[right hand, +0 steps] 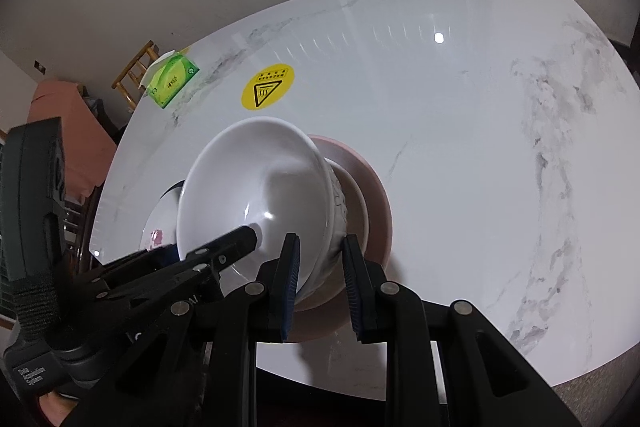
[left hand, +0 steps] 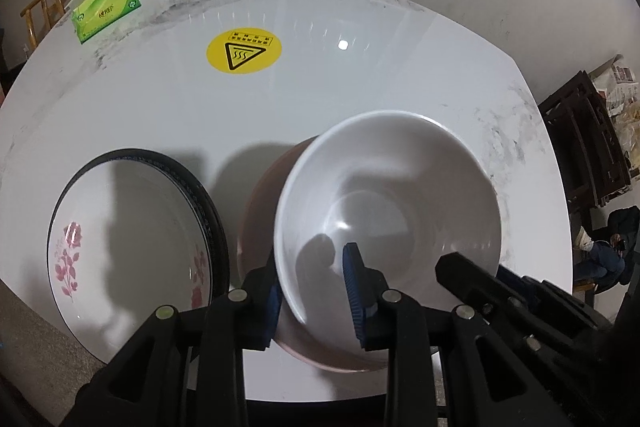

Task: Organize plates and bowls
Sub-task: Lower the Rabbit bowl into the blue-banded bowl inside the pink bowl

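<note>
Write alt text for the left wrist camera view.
The left tool straddles the near rim of a white bowl sitting in a pink bowl. A floral plate lies left on the marble table; the right tool reaches in.
</note>
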The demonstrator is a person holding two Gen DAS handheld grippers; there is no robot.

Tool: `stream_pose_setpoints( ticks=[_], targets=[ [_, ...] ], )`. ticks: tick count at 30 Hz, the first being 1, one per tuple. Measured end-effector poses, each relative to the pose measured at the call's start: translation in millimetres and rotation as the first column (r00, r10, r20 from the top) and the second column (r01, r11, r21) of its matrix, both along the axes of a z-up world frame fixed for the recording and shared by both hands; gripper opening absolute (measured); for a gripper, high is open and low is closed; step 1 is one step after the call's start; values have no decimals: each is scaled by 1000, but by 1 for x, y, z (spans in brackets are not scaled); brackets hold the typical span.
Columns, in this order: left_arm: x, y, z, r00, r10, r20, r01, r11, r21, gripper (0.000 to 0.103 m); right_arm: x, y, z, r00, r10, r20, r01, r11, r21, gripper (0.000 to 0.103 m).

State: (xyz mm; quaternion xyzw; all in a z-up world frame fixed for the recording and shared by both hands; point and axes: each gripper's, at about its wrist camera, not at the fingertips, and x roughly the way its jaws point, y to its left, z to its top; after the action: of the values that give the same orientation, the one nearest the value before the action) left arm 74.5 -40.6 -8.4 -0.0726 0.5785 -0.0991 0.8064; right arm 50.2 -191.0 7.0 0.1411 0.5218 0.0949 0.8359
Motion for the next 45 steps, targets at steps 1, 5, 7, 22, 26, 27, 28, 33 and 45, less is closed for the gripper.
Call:
stream_pose_setpoints(
  ticks=[1, 5, 7, 22, 26, 27, 28, 33, 45],
  targets=[
    [0, 0, 0, 1000, 3, 2, -3, 1000, 3, 28, 0, 0, -2, 1000, 1, -3, -1, 1000, 1, 21],
    [-4, -6, 0, 999, -7, 41, 5, 998, 60, 28, -1, 0, -7, 1000, 2, -13, -2, 1000, 7, 21],
    [-4, -8, -1, 999, -9, 53, 5, 997, 75, 28, -1, -1, -10, 1000, -2, -19, 2, 1000, 11, 21],
    [-2, -11, -5, 997, -3, 71, -4, 994, 110, 28, -1, 0, -12, 1000, -3, -15, 3, 1000, 2, 22],
    [0, -9, -9, 998, 0, 55, -6, 994, 105, 28, -2, 0, -12, 1000, -12, -14, 11, 1000, -10, 24],
    [0, -9, -9, 998, 0, 55, -6, 995, 104, 28, -2, 0, -12, 1000, -13, -16, 13, 1000, -5, 24],
    [0, -9, -9, 999, 0, 55, -6, 995, 104, 28, -2, -1, -12, 1000, -14, -18, 14, 1000, -2, 24],
    [0, -8, -10, 999, 3, 53, -8, 995, 95, 30, -2, -1, -11, 1000, -12, -14, 12, 1000, -5, 24],
    [1, -1, -9, 998, 7, 59, -11, 998, 64, 30, -3, -6, -11, 1000, -7, -18, 8, 1000, 11, 30]
  ],
)
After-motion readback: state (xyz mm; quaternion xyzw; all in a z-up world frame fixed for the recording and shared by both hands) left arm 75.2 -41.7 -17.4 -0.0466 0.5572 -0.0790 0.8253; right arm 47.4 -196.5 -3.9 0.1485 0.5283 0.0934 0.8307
